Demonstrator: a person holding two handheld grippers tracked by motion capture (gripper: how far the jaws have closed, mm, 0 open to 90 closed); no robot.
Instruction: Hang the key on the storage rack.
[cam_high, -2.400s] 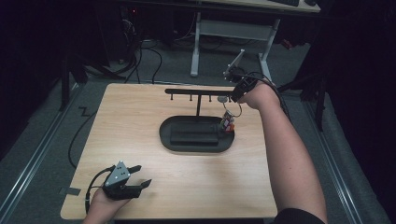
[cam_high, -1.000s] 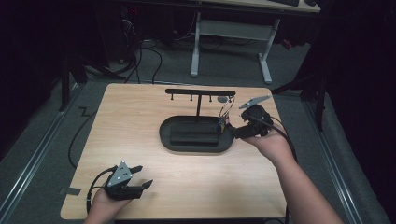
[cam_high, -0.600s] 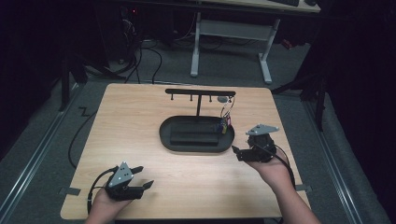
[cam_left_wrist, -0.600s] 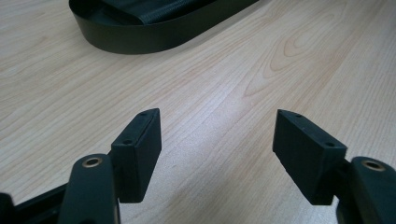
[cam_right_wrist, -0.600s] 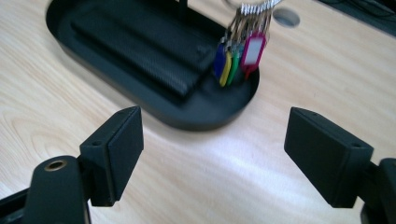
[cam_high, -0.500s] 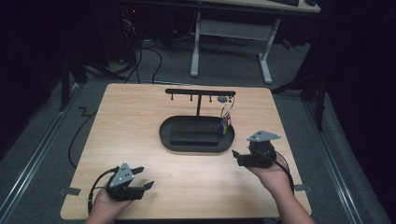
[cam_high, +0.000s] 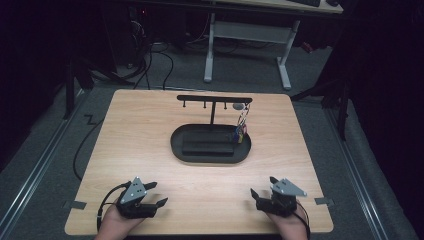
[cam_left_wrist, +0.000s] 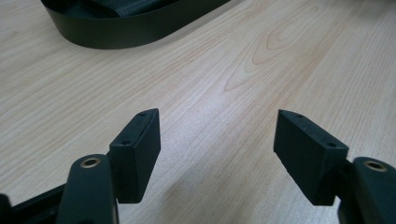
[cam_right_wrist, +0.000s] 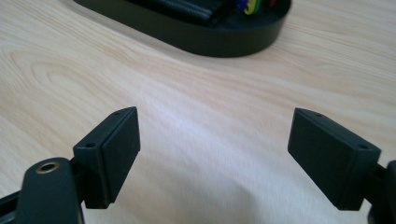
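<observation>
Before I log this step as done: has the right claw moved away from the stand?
Yes. The right claw has pulled back from the stand to the table's near edge, open and empty.

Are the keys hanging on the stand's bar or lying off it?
Hanging. The keys dangle from a peg near the right end of the stand, over its black base tray. Both tongs are far off, open.

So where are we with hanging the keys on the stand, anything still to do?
Done, by the look of it: the key bunch hangs from the rightmost peg of the black stand, dangling over its oval base. Nothing is in hand: the left gripper and right gripper are both open and empty at the near edge of the table. The other pegs are bare, and I see nothing else to hang.
</observation>
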